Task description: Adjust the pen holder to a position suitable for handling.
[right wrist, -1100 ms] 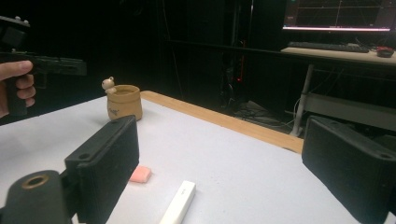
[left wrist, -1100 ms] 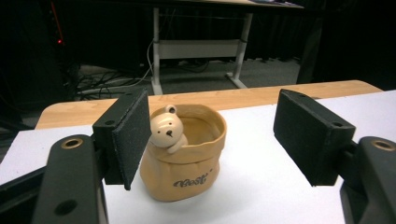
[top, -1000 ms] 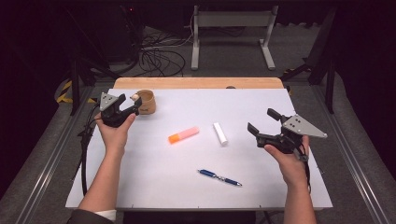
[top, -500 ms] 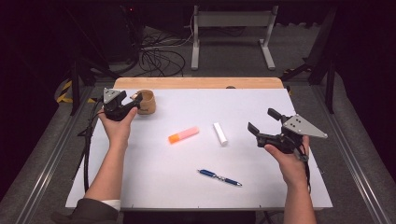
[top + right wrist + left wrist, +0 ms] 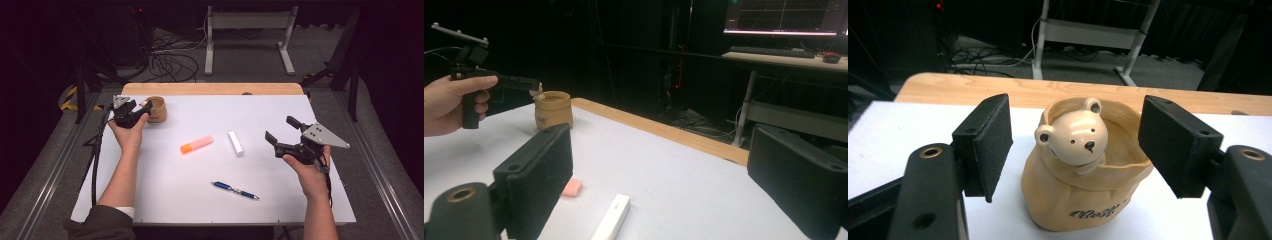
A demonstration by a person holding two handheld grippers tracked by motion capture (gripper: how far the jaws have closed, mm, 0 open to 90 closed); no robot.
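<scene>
The left gripper (image 5: 141,106), jaws apart and empty, has neared the cup (image 5: 156,109), hiding its bear; the right gripper (image 5: 281,130) gapes unmoved

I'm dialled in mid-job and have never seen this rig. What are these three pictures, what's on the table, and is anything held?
There is no robot arm: a person holds hand-held tongs in each hand. The high view looks down on the white table from the person's side. The other two pictures come from cameras riding on each set of tongs, looking along their black jaws.

On the table lie an orange highlighter, a white stick, a blue pen and a tan bear cup.

The left tongs stand open right at the cup, pads on either side and not touching it. The right tongs hover open with nothing between them. Nothing is held.
</scene>
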